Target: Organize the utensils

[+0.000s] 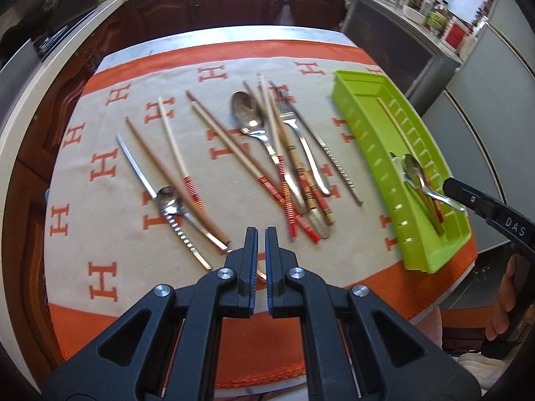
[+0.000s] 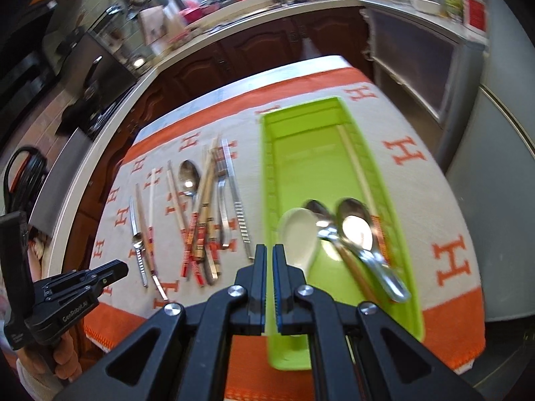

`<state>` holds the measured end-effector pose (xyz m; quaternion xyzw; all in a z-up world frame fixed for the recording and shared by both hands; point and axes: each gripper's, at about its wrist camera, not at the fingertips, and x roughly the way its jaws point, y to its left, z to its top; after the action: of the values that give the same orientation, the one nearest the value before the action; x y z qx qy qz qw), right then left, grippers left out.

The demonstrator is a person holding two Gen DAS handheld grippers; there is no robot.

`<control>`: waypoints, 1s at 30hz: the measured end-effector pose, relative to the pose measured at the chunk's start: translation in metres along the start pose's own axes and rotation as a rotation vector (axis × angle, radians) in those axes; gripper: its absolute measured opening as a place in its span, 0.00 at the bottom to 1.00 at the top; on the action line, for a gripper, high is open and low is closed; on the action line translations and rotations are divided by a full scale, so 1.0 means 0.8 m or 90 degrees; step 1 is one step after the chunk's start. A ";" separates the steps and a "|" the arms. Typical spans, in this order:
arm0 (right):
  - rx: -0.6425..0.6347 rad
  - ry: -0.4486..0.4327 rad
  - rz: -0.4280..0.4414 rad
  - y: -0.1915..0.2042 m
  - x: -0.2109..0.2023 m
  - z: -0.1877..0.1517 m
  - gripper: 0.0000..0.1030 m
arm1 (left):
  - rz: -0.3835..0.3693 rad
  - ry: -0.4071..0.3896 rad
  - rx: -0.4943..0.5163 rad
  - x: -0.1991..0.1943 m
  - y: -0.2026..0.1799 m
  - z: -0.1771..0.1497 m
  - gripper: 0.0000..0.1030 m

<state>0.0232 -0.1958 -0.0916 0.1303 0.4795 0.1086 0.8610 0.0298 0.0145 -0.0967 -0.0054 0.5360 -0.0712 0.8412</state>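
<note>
A kitchen: dark wood cabinets [image 1: 214, 3] under a pale countertop run along the far wall, with bottles and jars crowded at the right end. In front stands the surface, covered by a beige cloth [image 1: 110, 220] with an orange border and orange H letters.

Loose utensils [image 1: 277, 153] lie scattered across the cloth's middle: chopsticks with red-striped ends, a steel spoon [image 1: 247, 110], a fork [image 1: 287, 113] and ridged metal pieces. Most have their long axes running roughly from the near edge toward the far edge, some crossing.

To the right sits a long lime-green tray [image 2: 267, 180], its long axis also running near to far. Inside, near its close end, are a white ceramic spoon [image 2: 297, 234], two steel spoons and chopsticks, bowls pointing away.

The left gripper [image 1: 261, 230] hovers over the cloth, jaws closed and empty. The right gripper [image 2: 270, 247] hangs above the tray's near end, jaws likewise closed on nothing.
</note>
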 end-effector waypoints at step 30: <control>-0.264 0.157 0.100 0.244 0.174 0.045 0.27 | 0.030 -0.056 -0.221 0.010 0.205 -0.035 0.34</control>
<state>0.1137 0.0268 -0.1200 -0.0269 0.5366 0.2861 0.7934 0.0267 0.1773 -0.1301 -0.1412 0.5032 0.0428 0.8515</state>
